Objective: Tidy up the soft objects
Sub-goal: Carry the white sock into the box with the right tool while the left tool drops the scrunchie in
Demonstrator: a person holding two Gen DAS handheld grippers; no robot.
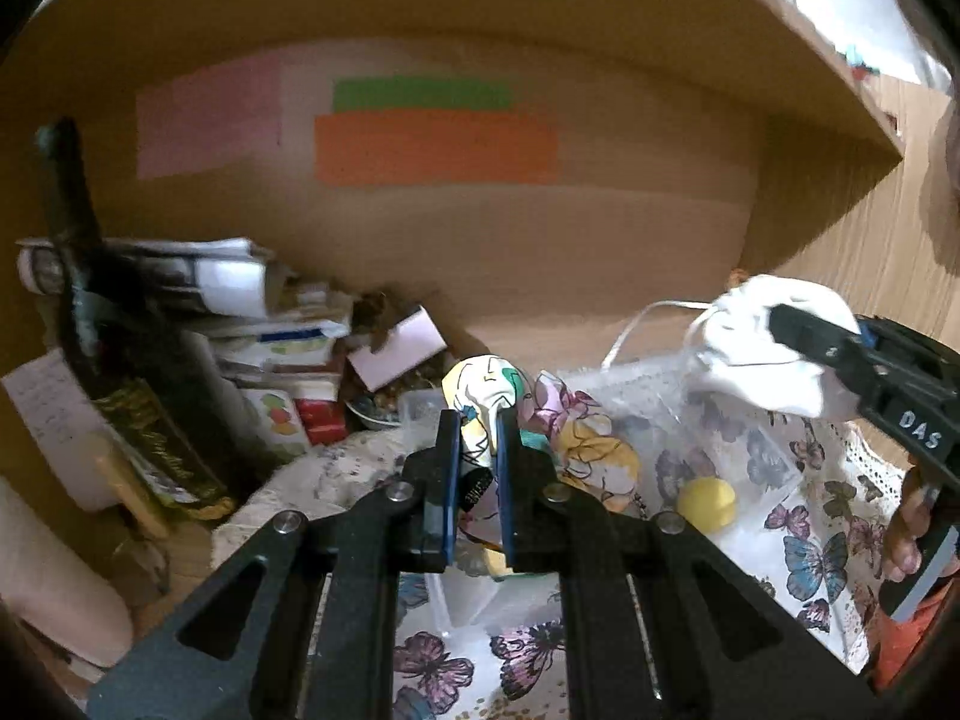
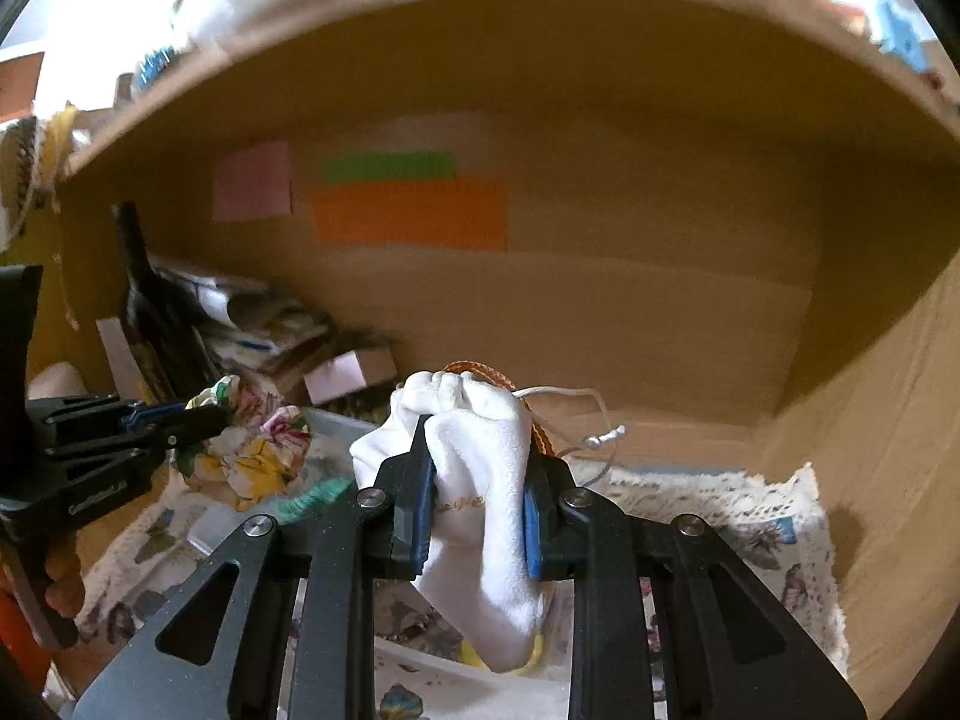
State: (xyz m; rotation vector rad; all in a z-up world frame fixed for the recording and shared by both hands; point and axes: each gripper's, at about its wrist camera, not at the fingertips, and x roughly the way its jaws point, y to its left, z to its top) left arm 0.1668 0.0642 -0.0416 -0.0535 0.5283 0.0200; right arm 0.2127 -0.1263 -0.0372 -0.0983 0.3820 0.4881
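My left gripper (image 1: 478, 414) is shut on a floral printed cloth (image 1: 480, 396), held above a butterfly-patterned tablecloth (image 1: 810, 540); the same cloth shows at the left of the right wrist view (image 2: 252, 450), with the left gripper (image 2: 216, 414) on it. My right gripper (image 2: 477, 450) is shut on a white sock-like cloth (image 2: 480, 480) with a white cord (image 2: 576, 420) trailing from it. That cloth shows at the right of the left wrist view (image 1: 756, 348), pinched by the right gripper (image 1: 786, 324). A clear plastic container (image 1: 708, 420) lies under both, with a yellow ball (image 1: 707, 501) in it.
A dark bottle (image 1: 102, 324) stands at the left beside stacked papers and boxes (image 1: 240, 312). A wooden back wall (image 1: 540, 240) carries pink, green and orange paper strips (image 1: 432, 147). A wooden shelf (image 1: 780, 60) hangs overhead. A side wall (image 2: 888, 390) stands at the right.
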